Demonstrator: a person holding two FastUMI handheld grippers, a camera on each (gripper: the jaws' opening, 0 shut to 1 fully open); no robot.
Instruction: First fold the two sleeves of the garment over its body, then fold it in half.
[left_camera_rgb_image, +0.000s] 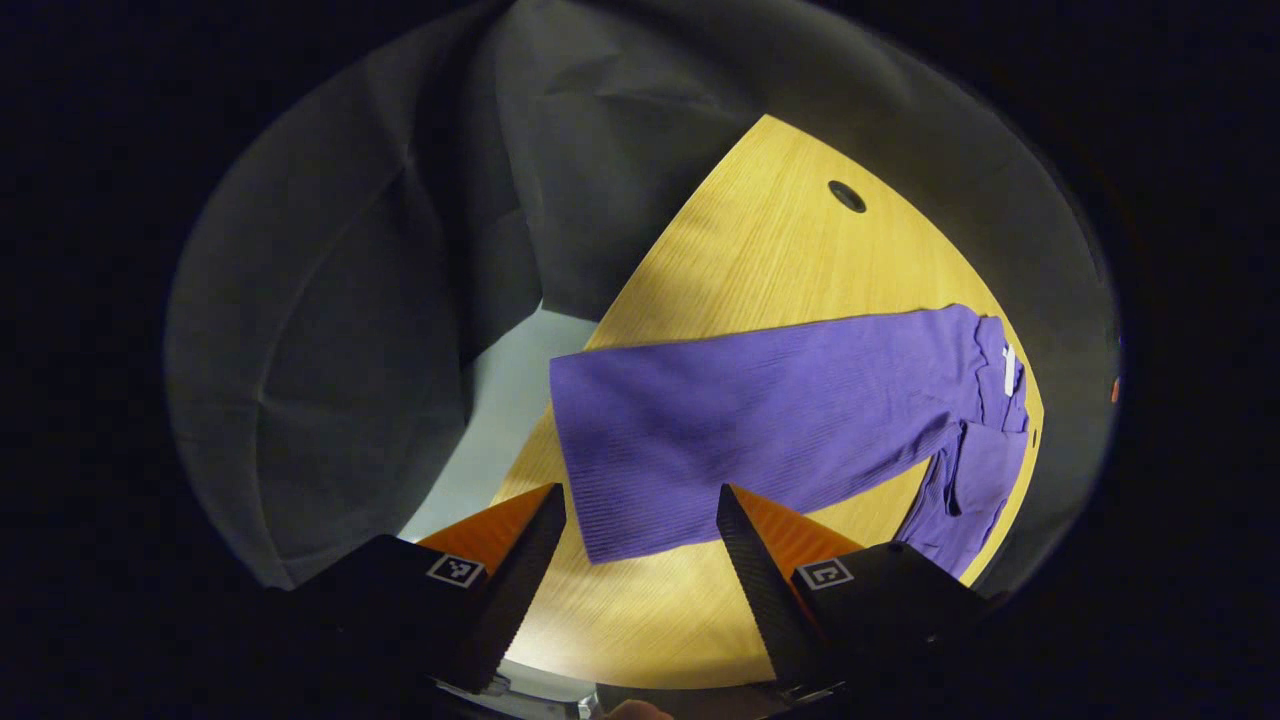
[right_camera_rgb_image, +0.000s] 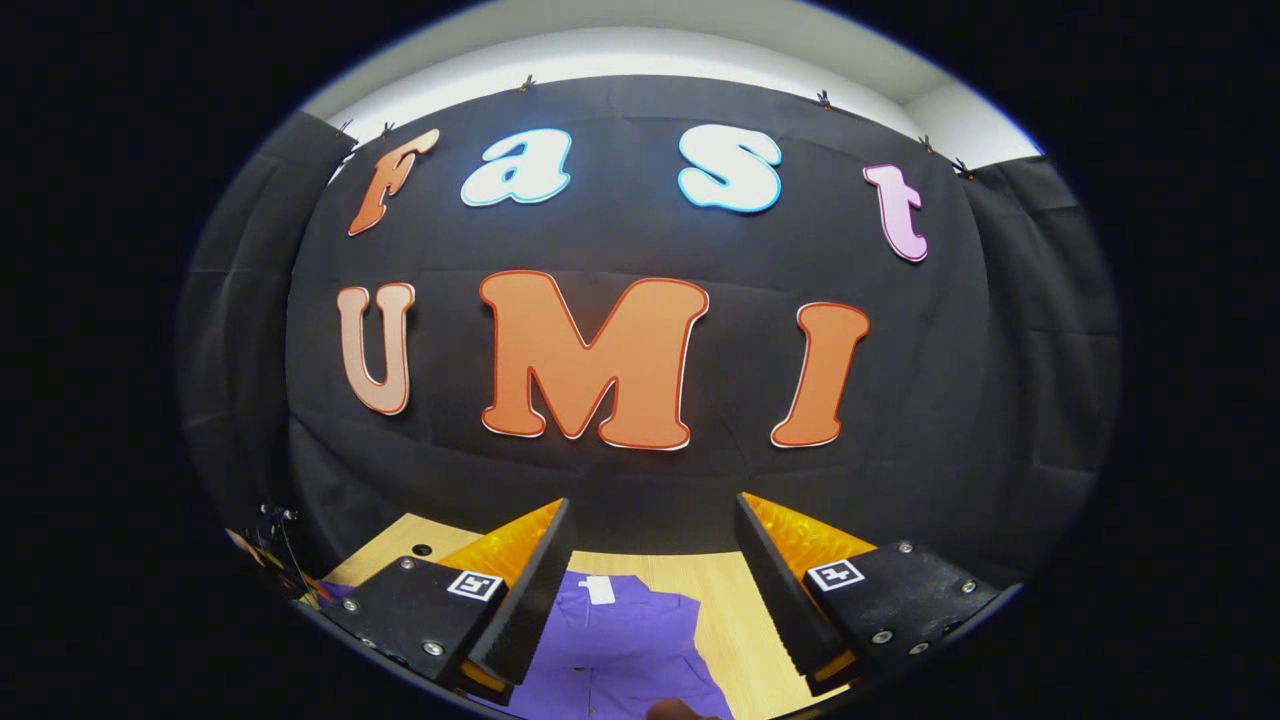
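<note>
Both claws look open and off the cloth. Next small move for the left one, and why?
Probably lower the left claw onto the near hem edge of the purple garment, or better, shift toward the sleeve lying out to the side on the wooden table. Its jaws stand open and hold nothing, and that sleeve looks not yet folded over the body.

Left gripper view looked from above, tilted steeply down along left gripper (left_camera_rgb_image: 640, 560), its fingers spread apart, onto wooden table (left_camera_rgb_image: 770, 250) and purple garment (left_camera_rgb_image: 770, 420) lying flat, table edge and booth curtain (left_camera_rgb_image: 330, 330) behind. Camera sat moderately near cloth. Right gripper view faced nearly level toward booth wall (right_camera_rgb_image: 640, 480), over right gripper (right_camera_rgb_image: 655, 590), fingers likewise parted, catching just strip of table (right_camera_rgb_image: 730, 610) and garment (right_camera_rgb_image: 620, 640) low in frame. Both views shared table and garment.
</note>
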